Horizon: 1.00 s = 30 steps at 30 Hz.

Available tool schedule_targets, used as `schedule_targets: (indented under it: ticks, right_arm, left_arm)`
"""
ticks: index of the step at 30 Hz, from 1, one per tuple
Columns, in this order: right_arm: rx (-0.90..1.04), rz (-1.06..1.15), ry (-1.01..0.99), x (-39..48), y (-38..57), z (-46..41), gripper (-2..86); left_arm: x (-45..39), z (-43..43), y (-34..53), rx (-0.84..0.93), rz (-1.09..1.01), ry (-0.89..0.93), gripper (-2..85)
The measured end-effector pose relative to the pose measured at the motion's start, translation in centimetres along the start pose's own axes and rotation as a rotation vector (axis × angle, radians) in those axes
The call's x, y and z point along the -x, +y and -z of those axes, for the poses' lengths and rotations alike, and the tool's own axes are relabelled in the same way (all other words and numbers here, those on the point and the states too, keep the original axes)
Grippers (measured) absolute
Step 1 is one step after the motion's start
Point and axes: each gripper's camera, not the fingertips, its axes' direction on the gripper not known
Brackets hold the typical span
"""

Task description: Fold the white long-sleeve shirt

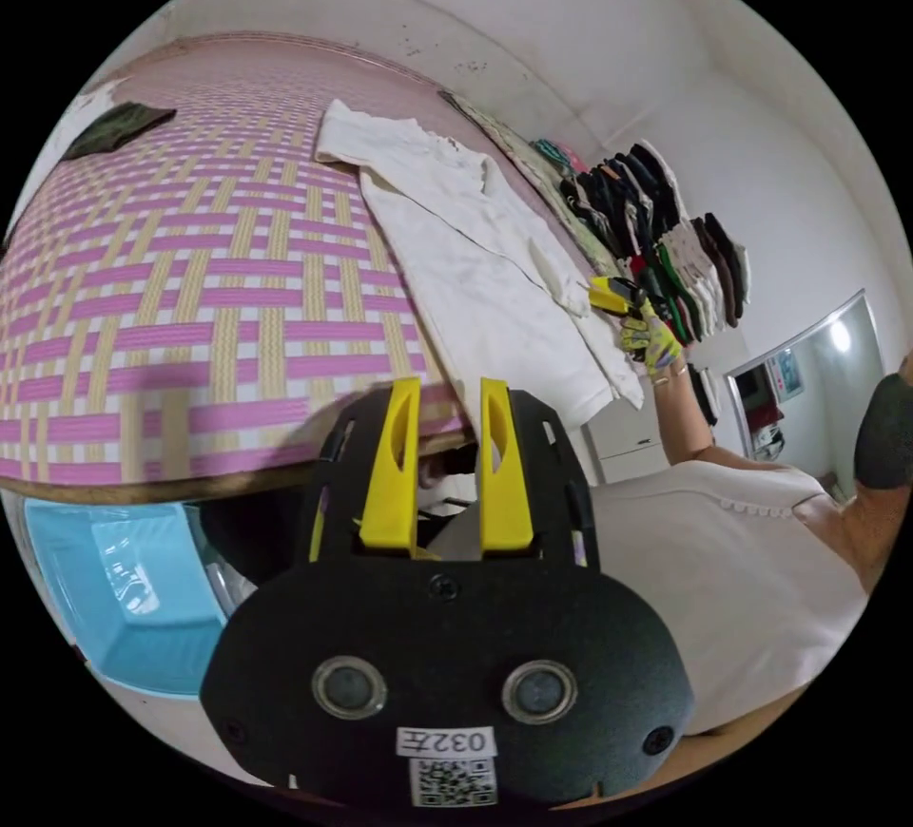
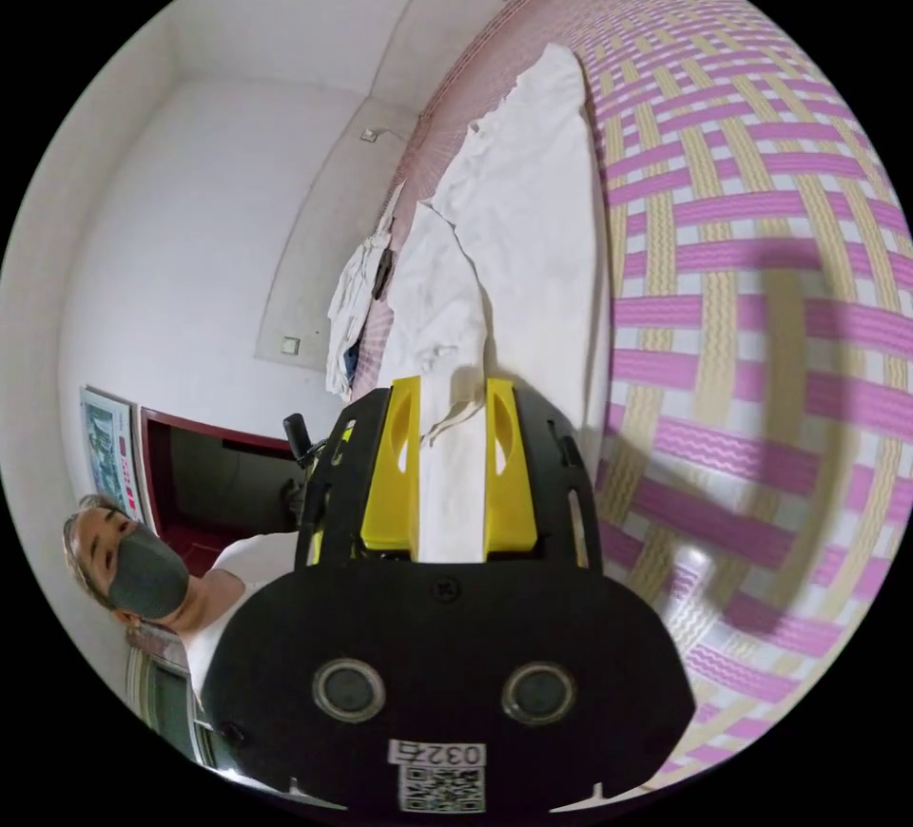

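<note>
The white long-sleeve shirt [image 1: 475, 276] lies spread on a pink and tan woven mat [image 1: 209, 295], its body running along the mat's right side. In the left gripper view my left gripper [image 1: 449, 394] hovers over the mat's near edge, open, with nothing between its yellow jaws. My right gripper [image 1: 616, 295], held in a gloved hand [image 1: 656, 342], sits at the shirt's far side by a sleeve. In the right gripper view a strip of white sleeve [image 2: 452, 475] runs between the jaws of my right gripper [image 2: 452, 390], which is shut on it; the shirt [image 2: 533, 219] stretches away beyond.
A dark green garment [image 1: 119, 128] lies at the mat's far corner. A light blue bin [image 1: 133, 580] stands below the mat's near edge. Stacked clothes [image 1: 666, 228] line the wall side. The person's pale top [image 1: 723, 570] is close on the right. Cloths hang at the wall [image 2: 357, 314].
</note>
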Motion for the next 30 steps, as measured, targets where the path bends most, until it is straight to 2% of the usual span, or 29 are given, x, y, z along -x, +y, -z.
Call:
schedule_targets:
  ticks: [4, 7, 12, 17, 20, 25, 30]
  right_arm:
    - [0.054, 0.008, 0.019, 1.5, 0.5, -1.8, 7.9]
    - [0.061, 0.08, 0.07, 3.8, 1.1, -2.4, 1.4]
    - [-0.047, 0.29, 0.048, 10.7, 0.4, -1.2, -0.4]
    - [-0.219, 0.592, -0.043, 21.3, -2.0, 0.5, -0.7]
    - [-0.24, 0.649, -0.107, 25.3, -3.7, 0.1, -0.7]
    - [-0.22, 0.7, -0.043, 30.3, -5.2, -2.7, -0.8]
    - [-0.186, 0.679, 0.009, 32.5, -6.6, -5.6, -0.8]
  left_arm:
    - [-1.8, -2.0, -0.3, 0.023, -0.04, 0.06, 6.4]
    - [-3.1, -2.4, -0.3, 0.029, -0.06, 0.015, 6.5]
    - [-3.8, -2.5, 0.1, 0.02, -0.051, -0.013, 6.0]
    - [-4.3, -2.3, 1.3, 0.009, -0.026, -0.011, 5.9]
    - [-4.3, -2.2, 1.9, 0.006, 0.005, -0.008, 5.8]
    - [-4.3, -2.6, 2.4, 0.038, 0.032, -0.026, 4.8]
    - [-2.8, -3.1, 2.5, 0.022, 0.092, 0.105, 2.8]
